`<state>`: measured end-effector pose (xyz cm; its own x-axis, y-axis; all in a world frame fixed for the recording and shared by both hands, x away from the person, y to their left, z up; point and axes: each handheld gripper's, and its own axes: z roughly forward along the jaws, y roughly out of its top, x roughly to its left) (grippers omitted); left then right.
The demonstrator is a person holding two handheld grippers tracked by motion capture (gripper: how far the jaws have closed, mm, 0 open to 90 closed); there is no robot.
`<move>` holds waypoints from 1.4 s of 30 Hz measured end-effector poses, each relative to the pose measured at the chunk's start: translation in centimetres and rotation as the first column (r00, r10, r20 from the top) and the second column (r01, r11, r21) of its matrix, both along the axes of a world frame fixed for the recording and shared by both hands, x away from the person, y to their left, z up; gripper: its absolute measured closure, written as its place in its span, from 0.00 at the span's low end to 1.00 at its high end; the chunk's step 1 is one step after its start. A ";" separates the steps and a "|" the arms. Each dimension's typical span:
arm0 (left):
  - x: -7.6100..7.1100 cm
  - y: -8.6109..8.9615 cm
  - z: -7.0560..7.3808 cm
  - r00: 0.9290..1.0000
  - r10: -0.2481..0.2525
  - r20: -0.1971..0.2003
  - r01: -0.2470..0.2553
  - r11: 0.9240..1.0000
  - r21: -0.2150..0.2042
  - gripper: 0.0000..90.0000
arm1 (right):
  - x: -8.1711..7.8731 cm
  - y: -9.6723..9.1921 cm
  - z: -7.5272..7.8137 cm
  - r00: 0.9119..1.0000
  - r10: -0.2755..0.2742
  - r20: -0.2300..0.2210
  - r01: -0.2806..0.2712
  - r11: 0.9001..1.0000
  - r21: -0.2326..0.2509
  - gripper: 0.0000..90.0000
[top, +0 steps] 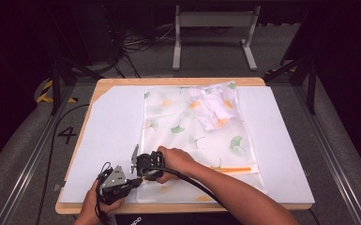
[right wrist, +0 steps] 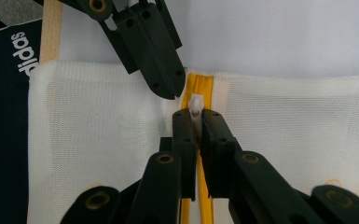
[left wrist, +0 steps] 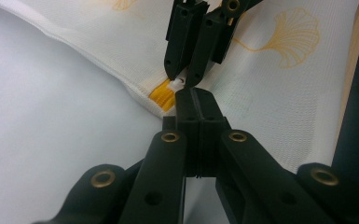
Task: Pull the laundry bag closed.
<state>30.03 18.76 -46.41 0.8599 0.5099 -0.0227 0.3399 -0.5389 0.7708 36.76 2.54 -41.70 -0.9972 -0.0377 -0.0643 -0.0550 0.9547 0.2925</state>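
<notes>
A white mesh bag [top: 192, 136] printed with ginkgo leaves lies flat on the table, with crumpled white clothing [top: 213, 108] inside its far right corner. Its orange zipper [top: 232, 169] runs along the near edge. Both grippers meet at the bag's near left corner. My left gripper [left wrist: 193, 93] is shut on the mesh edge just beside the zipper's orange end [left wrist: 161, 93]. My right gripper [right wrist: 196, 114] is shut on the small white zipper pull [right wrist: 196, 102], and the left gripper [right wrist: 170, 91] comes in from above, its tip on the mesh beside it.
The bag rests on a white board [top: 112, 126] over a wooden tabletop [top: 178, 80]. Dark fabric with white lettering [right wrist: 4, 116] lies past the table's near edge. A metal stand [top: 213, 28] and cables are on the floor behind.
</notes>
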 end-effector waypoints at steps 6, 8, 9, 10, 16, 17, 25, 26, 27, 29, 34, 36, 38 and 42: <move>0.0 0.1 0.0 1.000 0.003 -0.004 -0.003 1.000 -0.007 1.00 | -0.4 0.0 0.0 0.999 0.013 0.036 -0.013 1.000 0.000 0.94; 0.0 0.1 0.1 1.000 0.016 0.007 -0.016 1.000 -0.005 1.00 | -0.4 -0.2 -0.1 0.999 0.009 0.038 -0.009 1.000 0.014 0.94; 0.0 0.1 0.2 1.000 0.028 0.012 -0.028 1.000 -0.012 1.00 | -0.4 -0.3 -0.1 0.999 0.005 0.036 -0.006 1.000 0.021 0.94; 0.0 0.2 0.2 0.999 0.031 0.015 -0.031 0.999 -0.018 1.00 | -0.4 -0.5 -0.1 0.999 -0.001 0.038 -0.001 0.999 0.036 0.94; 0.8 0.0 0.7 0.997 0.072 0.031 -0.071 0.997 -0.026 1.00 | -0.4 -1.4 -0.4 0.999 -0.024 0.030 0.021 0.994 0.111 0.94; 1.0 -0.1 0.7 0.997 0.076 0.032 -0.076 0.997 -0.023 1.00 | -0.4 -1.4 -0.4 0.999 -0.024 0.030 0.021 0.994 0.111 0.94; 2.5 -1.1 0.7 0.996 0.090 -0.005 -0.090 0.996 0.007 1.00 | -0.5 -1.9 -0.6 0.998 -0.050 0.028 0.045 0.987 0.151 0.94; 2.6 -1.1 0.7 0.996 0.088 -0.014 -0.088 0.996 0.011 1.00 | -0.5 -1.9 -0.7 0.998 -0.054 0.031 0.048 0.986 0.158 0.94; 2.6 -1.1 0.7 0.995 0.095 -0.020 -0.095 0.995 0.013 1.00 | -0.5 -1.9 -0.7 0.998 -0.050 0.031 0.045 0.987 0.156 0.94; 2.7 -1.4 0.6 0.995 0.096 -0.026 -0.095 0.995 0.020 1.00 | -0.5 -1.9 -0.7 0.998 -0.055 0.030 0.050 0.986 0.158 0.94; 2.8 -1.3 0.6 0.995 0.094 -0.032 -0.093 0.995 0.029 1.00 | -0.7 -1.8 -0.6 0.998 -0.050 0.039 0.045 0.991 0.129 0.94; 2.8 -1.3 0.5 0.995 0.096 -0.033 -0.096 0.995 0.025 1.00 | -0.7 -1.8 -0.5 0.998 -0.047 0.042 0.041 0.992 0.118 0.94; 2.8 -1.3 0.5 0.995 0.096 -0.036 -0.096 0.995 0.022 1.00 | -0.6 -2.0 -0.5 0.998 -0.051 0.040 0.046 0.992 0.117 0.94; 2.9 -1.3 0.5 0.995 0.093 -0.035 -0.092 0.995 0.023 1.00 | -0.6 -2.6 -0.5 0.998 -0.058 0.038 0.053 0.992 0.115 0.94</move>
<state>32.88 17.50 -45.88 0.8077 0.5882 -0.0410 0.4164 -0.5198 0.7460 36.15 -0.02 -42.15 -0.9940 0.0277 -0.1057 -0.0168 0.9171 0.3983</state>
